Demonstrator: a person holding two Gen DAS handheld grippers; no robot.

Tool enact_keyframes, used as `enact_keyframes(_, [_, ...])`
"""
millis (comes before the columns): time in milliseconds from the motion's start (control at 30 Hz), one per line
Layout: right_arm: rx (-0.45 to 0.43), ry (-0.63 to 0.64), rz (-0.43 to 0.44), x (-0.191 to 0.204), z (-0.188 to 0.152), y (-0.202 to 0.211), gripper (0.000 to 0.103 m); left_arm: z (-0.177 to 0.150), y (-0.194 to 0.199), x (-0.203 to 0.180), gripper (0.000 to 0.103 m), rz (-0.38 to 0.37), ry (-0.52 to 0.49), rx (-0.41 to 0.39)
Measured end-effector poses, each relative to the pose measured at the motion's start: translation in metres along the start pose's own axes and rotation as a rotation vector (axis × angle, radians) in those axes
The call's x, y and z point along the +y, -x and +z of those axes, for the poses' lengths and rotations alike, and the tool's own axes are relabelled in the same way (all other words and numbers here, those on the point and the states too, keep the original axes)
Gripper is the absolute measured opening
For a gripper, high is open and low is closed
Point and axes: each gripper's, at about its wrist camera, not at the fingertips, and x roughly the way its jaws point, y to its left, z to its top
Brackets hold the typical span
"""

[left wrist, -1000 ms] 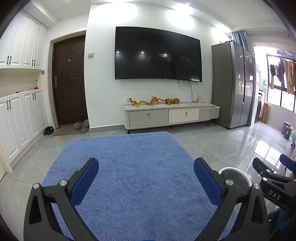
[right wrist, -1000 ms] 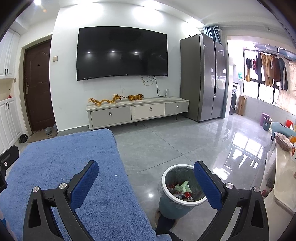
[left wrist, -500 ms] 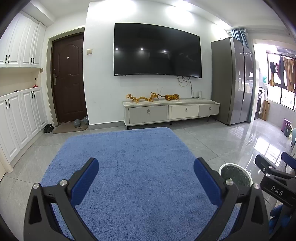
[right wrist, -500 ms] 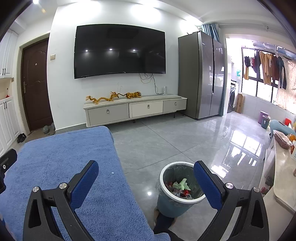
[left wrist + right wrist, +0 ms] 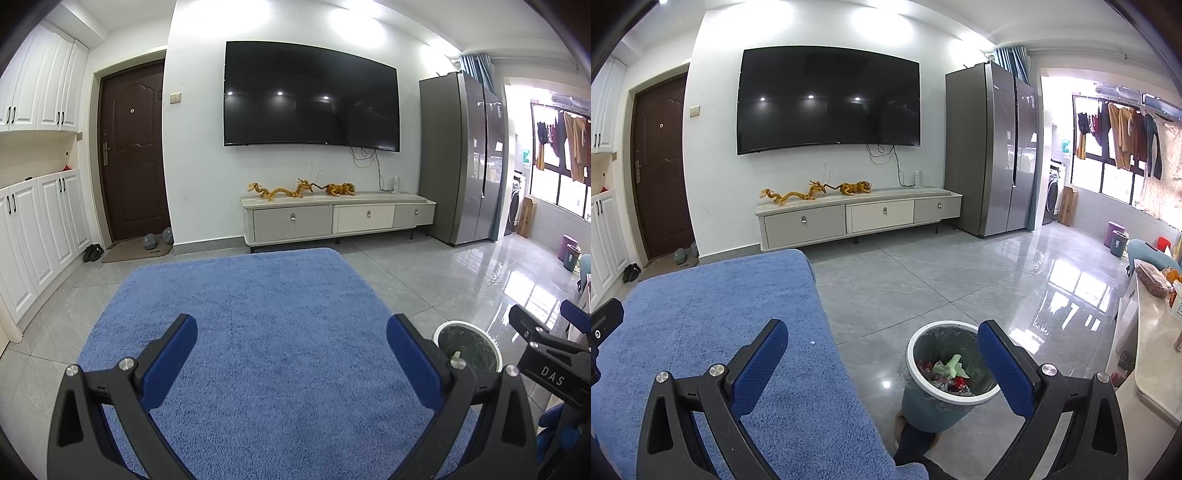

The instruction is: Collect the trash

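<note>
Fluffy blue rug (image 5: 266, 332), round lined bin (image 5: 947, 380) of crumpled trash, both grippers' jaws spread, empty

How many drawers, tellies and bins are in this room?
Drawers: 3
Tellies: 1
Bins: 3, the near trash bin, plus a purple one and a grey one far off
Total: 7

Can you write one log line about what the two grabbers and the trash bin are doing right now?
left gripper: open, empty, over blue rug | right gripper: open, empty | trash bin: on floor beside rug, holds trash
</note>
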Motion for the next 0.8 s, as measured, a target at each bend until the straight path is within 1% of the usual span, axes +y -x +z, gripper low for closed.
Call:
enact_keyframes(500, [-0.010, 0.030, -0.019, 0.002, 0.002, 0.003, 0.103, -0.004, -0.007, 0.010, 0.103, -0.004, 0.014, 0.022])
enact_keyframes(800, [-0.006, 0.026, -0.023, 0.002, 0.001, 0.001, 0.103, -0.005, -0.013, 0.010, 0.103, -0.008, 0.012, 0.040])
